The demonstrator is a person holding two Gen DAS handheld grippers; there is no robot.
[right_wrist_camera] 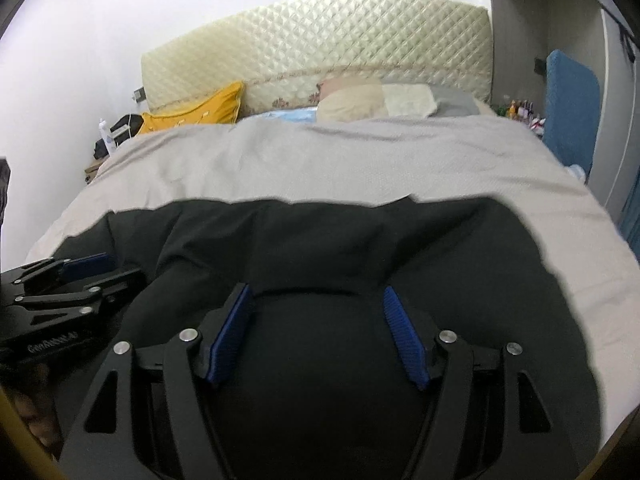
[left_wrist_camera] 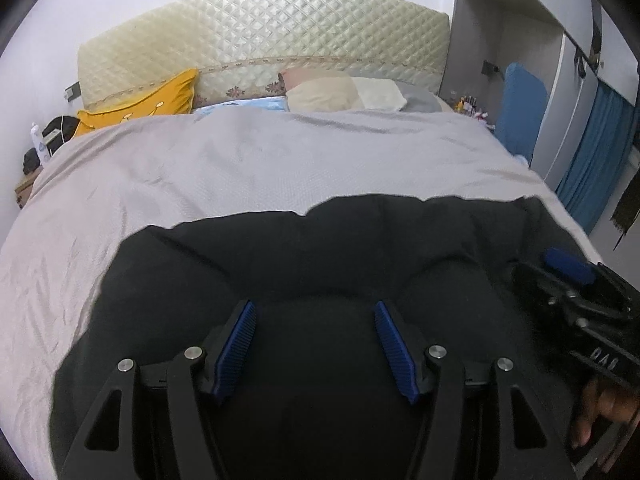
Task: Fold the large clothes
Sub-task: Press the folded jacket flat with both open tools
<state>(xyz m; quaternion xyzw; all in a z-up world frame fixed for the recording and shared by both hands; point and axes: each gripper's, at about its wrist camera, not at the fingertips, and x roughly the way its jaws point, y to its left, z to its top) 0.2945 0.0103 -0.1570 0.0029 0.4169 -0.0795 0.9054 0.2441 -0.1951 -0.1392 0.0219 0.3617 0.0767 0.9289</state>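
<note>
1. Your black garment (left_wrist_camera: 320, 248) lies spread on the grey bedspread (left_wrist_camera: 200, 168), at the foot end, well away from the quilted headboard (left_wrist_camera: 264, 36).
2. Your left claw (left_wrist_camera: 316, 344) stands wide above the garment, its blue pads (left_wrist_camera: 236, 348) pressing on nothing.
3. Your right claw (right_wrist_camera: 318, 334) is wide too, nothing pinched between its pads.
4. A yellow cushion (left_wrist_camera: 152, 100) leans against the headboard.
</note>
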